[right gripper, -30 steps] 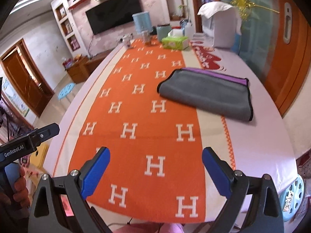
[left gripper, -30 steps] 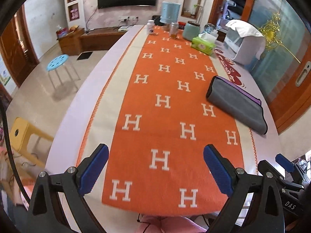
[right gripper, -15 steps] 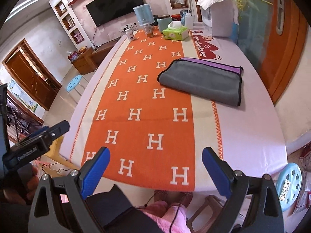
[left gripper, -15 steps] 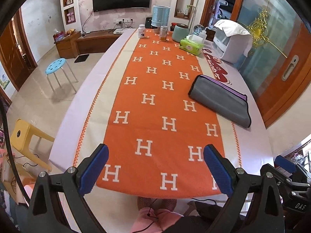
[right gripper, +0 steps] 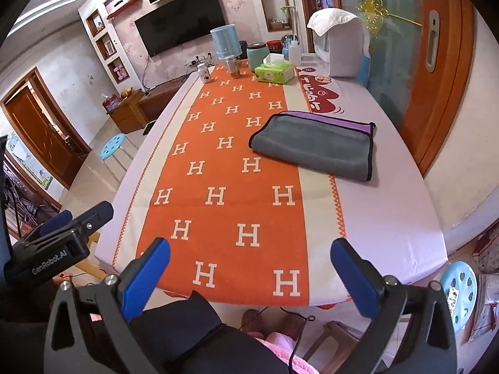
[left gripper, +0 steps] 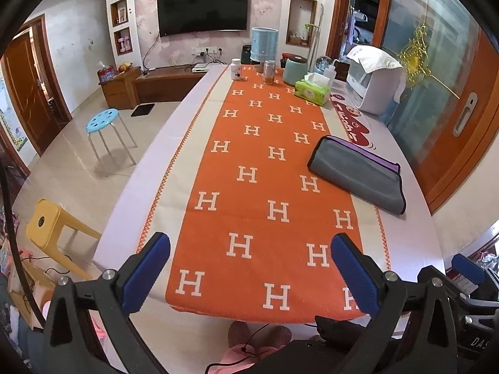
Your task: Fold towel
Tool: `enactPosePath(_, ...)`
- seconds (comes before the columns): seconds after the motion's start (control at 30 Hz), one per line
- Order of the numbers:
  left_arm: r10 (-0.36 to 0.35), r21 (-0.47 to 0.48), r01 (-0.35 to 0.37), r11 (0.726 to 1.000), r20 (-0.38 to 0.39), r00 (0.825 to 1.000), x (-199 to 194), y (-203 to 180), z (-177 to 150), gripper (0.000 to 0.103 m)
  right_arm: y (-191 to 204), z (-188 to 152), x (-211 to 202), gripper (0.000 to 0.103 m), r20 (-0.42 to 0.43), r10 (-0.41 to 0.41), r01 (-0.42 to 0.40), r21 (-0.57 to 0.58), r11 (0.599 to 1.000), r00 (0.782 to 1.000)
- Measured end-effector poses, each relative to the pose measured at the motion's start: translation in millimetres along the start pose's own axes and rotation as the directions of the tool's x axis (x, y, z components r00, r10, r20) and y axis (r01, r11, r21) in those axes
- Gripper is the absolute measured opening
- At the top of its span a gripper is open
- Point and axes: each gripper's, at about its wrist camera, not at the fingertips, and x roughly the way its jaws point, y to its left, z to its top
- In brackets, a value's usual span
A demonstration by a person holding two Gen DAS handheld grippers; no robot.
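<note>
A grey towel (left gripper: 358, 174) with a purple underside lies folded flat on the right side of the long table (left gripper: 408, 249); it also shows in the right wrist view (right gripper: 315, 145). My left gripper (left gripper: 249, 271) is open and empty, held above the table's near edge, well short of the towel. My right gripper (right gripper: 249, 274) is open and empty, also back over the near edge. The left gripper's body (right gripper: 59, 246) shows at the left of the right wrist view.
An orange runner (left gripper: 265, 187) with white H letters covers the table. At the far end stand a green tissue box (left gripper: 312, 92), jars, a blue container (left gripper: 264, 45) and a white appliance (left gripper: 374, 81). Stools (left gripper: 106, 121) stand on the floor left; a blue stool (right gripper: 458, 296) right.
Both grippers have pulled back and up from the table; the near edge and the person's lap now show. The towel has not moved.
</note>
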Motion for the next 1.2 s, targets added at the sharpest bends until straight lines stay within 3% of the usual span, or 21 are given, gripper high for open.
enactPosePath(0.33, 0.031, 0.006, -0.031, 1.0, 0.02, 0.999, 2.8, -0.8, 4.3, 0.102, 7.2, 3.1, 3.6, 0.103, 0.017, 0.009, -0.009, -0.021, 1.0, 1.0)
enactPosePath(1.2, 0.032, 0.05, -0.034, 0.998, 0.039, 0.999, 2.5, -19.9, 3.2, 0.102, -3.4, 5.6, 13.5, 0.103, -0.019, 0.011, -0.011, -0.02, 1.0, 1.0)
